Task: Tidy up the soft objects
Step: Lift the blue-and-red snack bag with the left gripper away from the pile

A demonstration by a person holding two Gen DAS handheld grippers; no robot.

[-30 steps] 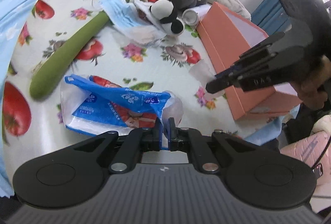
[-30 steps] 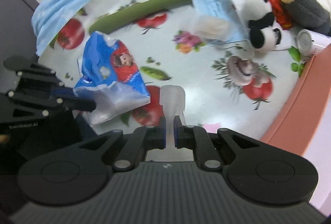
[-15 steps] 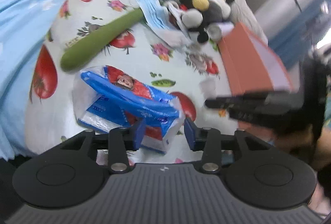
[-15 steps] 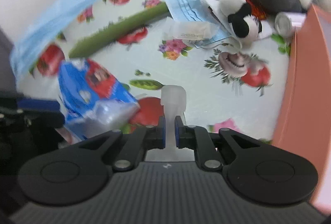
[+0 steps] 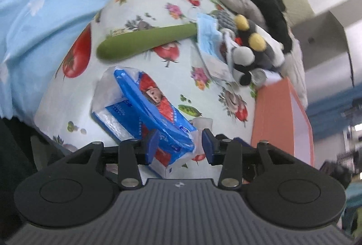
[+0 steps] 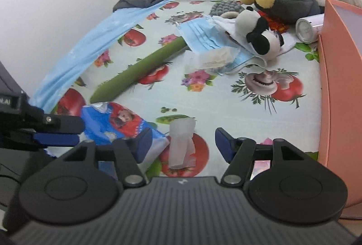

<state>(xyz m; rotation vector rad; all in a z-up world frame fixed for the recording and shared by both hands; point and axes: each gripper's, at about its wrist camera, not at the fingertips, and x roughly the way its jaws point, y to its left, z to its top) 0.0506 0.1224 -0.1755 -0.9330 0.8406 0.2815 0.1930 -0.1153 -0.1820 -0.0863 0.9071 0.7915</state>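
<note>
Here, item one: blue tissue pack (image 5: 147,114), soft plastic wrapper with a printed picture and a torn, crumpled clear end, lying on the bed sheet (image 6: 217,100), a pale cloth printed with tomatoes, flowers and mushrooms. All places below are given from this pack.

Left gripper (image 5: 178,143): directly over the pack's near corner, jaws apart, the corner lying between them; the left pad looks to be against the wrapper and the right pad stands clear.

White tissue (image 6: 182,143): a loose crumpled sheet just beside the pack's right end, on a printed tomato.

Right gripper (image 6: 181,144): over that tissue, jaws opening, the sheet lying loose between them with neither pad pressing on it. Its left jaw overlaps the pack's clear end in the right wrist view.

Green plush cucumber (image 6: 140,71): beyond the pack, lying diagonally, near end close to the pack's far corner.

Blue face mask (image 6: 201,34): further beyond, at the cucumber's far end, with a small clear packet (image 6: 215,58) resting on its near edge.

Black-and-white plush toy (image 6: 260,34): past the mask, to the right.

Grey plush with yellow ears (image 6: 285,1): behind that toy.

White cylinder (image 6: 308,28): on its side, right of the toys.

Orange box (image 6: 339,86): well to the right, along the bed edge.

Light blue cloth (image 5: 45,7): to the left, over the sheet's edge.
</note>
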